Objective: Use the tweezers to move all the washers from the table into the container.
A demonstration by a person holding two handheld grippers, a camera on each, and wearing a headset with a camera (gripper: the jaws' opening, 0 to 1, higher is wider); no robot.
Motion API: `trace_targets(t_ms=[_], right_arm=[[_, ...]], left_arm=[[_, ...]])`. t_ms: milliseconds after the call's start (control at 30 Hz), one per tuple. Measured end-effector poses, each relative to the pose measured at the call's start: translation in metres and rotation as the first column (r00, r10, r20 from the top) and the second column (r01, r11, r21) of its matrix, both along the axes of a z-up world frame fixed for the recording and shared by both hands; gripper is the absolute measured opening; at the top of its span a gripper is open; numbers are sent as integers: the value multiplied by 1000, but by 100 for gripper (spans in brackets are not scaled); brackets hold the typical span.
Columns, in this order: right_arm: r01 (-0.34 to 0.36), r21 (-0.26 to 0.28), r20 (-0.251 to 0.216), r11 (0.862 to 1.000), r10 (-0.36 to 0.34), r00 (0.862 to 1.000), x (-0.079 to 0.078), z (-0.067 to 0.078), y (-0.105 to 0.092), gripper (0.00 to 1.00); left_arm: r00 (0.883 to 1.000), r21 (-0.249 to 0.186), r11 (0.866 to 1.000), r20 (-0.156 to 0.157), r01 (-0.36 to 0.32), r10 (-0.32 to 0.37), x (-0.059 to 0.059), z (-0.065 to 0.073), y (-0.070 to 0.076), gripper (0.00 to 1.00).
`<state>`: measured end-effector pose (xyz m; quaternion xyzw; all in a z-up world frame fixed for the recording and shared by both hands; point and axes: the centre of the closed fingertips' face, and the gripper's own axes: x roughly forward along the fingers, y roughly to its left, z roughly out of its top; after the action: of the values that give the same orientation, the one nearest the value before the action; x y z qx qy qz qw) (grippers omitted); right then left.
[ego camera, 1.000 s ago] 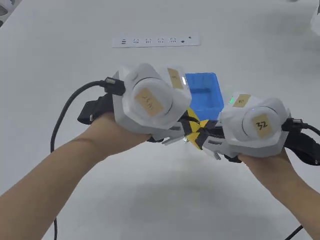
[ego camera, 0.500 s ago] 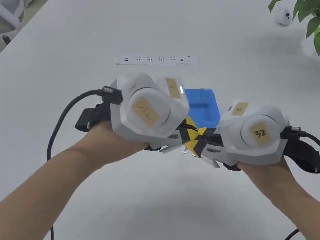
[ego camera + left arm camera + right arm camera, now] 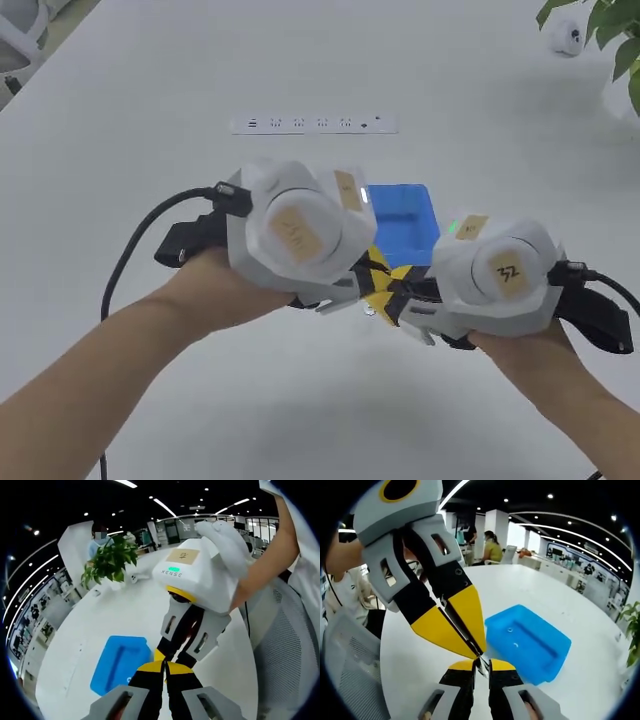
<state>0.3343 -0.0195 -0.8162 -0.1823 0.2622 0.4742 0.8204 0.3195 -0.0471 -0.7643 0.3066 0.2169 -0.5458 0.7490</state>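
My two grippers meet tip to tip just in front of the blue container [image 3: 402, 213]. In the head view the left gripper [image 3: 366, 277] is on the left and the right gripper [image 3: 396, 291] on the right. Seen from the right gripper view, the left gripper [image 3: 477, 652] has its yellow jaws shut on thin metal tweezers [image 3: 461, 624]. The tweezers' tip runs into the narrow slit of the right gripper [image 3: 482, 669], which is shut on it. The container [image 3: 532, 659] holds two small washers [image 3: 510, 629]. In the left gripper view the left gripper [image 3: 165, 669] touches the right gripper [image 3: 176, 647], beside the container [image 3: 104, 676].
A white power strip [image 3: 313, 124] lies on the table beyond the container. A potted plant [image 3: 622, 45] and a small white round object [image 3: 566, 38] stand at the far right. A black cable [image 3: 130, 262] trails left from the left gripper. People sit in the background.
The head camera has tilted, so the scene shifted. Both grippers stay pressed tip to tip near the container, with the right one sinking slightly.
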Motion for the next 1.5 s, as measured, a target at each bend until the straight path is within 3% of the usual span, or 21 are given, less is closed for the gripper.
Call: trace_targets(t_ms=[300,600,767,933,1200,1500], right_arm=[[-5,-8,-14,1000,5,1000,0,-10,1,6],[2,10,-17,1000,-1,1000,2,-9,2,6],[9,30,-47,999,-7,999,1,-10,0,5],[-9,-27,-20,1000,8,1000,-1,-10,-2,3],[-14,-60,-7,998,14,1000,-2,-8,-6,3],[-34,-88,31,996,37,999,-5,5,-6,3]], left_arm=[[1000,8,1000,-13,-4,4,1,-9,1,0],[1000,7,1000,-13,-9,9,3,-9,2,0],[999,-19,1000,-35,-19,18,2,-9,0,0],[1000,0,1000,-12,-2,2,1,-10,-7,0],[1000,-2,1000,-14,5,-5,1,-6,-8,0],[1000,3,1000,19,14,-14,-4,6,-7,0]])
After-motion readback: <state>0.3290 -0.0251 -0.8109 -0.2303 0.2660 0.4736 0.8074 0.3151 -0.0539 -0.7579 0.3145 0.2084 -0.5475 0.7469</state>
